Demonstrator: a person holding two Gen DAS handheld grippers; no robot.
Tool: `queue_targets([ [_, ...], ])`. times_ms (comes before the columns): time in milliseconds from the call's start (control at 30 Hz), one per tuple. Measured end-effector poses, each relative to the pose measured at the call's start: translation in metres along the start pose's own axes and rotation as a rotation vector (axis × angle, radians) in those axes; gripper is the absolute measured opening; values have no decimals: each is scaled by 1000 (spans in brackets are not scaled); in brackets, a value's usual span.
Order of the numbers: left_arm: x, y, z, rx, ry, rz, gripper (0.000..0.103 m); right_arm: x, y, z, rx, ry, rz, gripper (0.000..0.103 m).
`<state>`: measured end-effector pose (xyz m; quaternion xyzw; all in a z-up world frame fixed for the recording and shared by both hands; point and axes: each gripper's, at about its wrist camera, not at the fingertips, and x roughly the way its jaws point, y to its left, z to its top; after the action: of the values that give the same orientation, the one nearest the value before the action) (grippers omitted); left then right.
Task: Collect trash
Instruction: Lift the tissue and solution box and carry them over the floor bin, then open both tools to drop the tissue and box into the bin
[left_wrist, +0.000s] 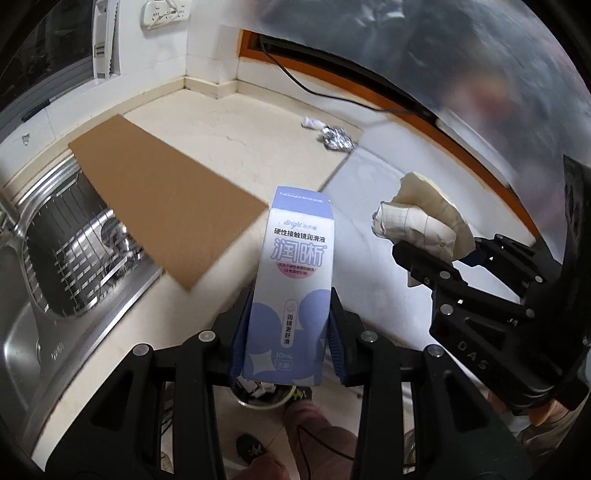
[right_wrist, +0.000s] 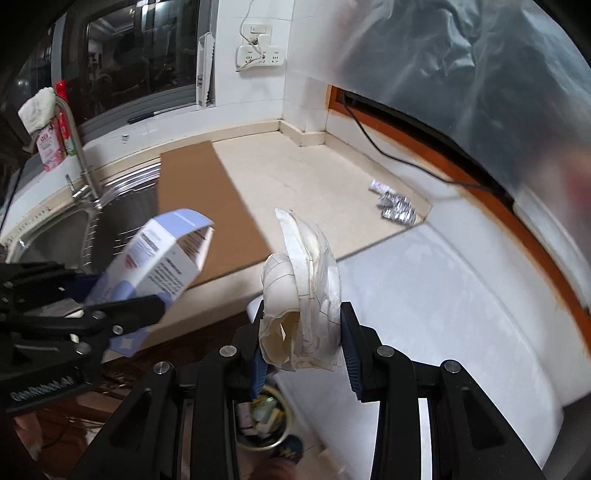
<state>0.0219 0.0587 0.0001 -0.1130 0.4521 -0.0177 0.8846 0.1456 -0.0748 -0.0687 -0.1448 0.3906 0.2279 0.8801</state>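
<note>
My left gripper (left_wrist: 291, 325) is shut on a white and lilac carton (left_wrist: 291, 280) with printed text, held upright in front of the counter's front edge; the same carton (right_wrist: 159, 258) appears at the left of the right wrist view. My right gripper (right_wrist: 303, 332) is shut on a crumpled wad of cream paper (right_wrist: 303, 295), and the same paper wad (left_wrist: 421, 225) shows at the right in the left wrist view. Below both grippers a round trash bin (right_wrist: 264, 424) on the floor holds scraps. Foil blister packs (left_wrist: 338, 138) and a small white wrapper (left_wrist: 312, 122) lie on the beige counter.
A brown cardboard sheet (left_wrist: 166, 199) lies across the counter and the steel sink (left_wrist: 66, 258). A tap (right_wrist: 79, 147) stands at the sink. A white appliance top (right_wrist: 443, 295) sits right of the counter. A black cable (left_wrist: 295, 81) runs along the back. A person's shoes and leg (left_wrist: 306, 435) are below.
</note>
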Motion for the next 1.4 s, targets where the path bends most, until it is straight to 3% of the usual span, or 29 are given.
queue_targets([
  [267,-5,4,-78,65,63,-36,33,-34,39,-92,133,55,85,34],
  [633,59,27,-167,50,231,-23,33,15,72,-221,273,262,154,35],
  [800,115,37,-208,31,298,-8,33,68,73,-271,352,332,182,36],
  [1033,223,68,-262,-17,362,-3,34,180,68,-338,429,407,201,39],
  [1233,305,94,-284,-53,388,25,34,263,74,-393,471,452,216,43],
  [1267,315,98,-287,-50,387,34,35,274,76,-401,477,460,225,46],
  [1333,332,103,-294,-46,397,37,53,292,76,-411,493,472,229,51],
  [1367,344,106,-293,-45,405,40,71,302,76,-419,506,478,230,55],
  [1400,349,111,-293,-46,409,48,80,308,76,-421,513,480,232,56],
])
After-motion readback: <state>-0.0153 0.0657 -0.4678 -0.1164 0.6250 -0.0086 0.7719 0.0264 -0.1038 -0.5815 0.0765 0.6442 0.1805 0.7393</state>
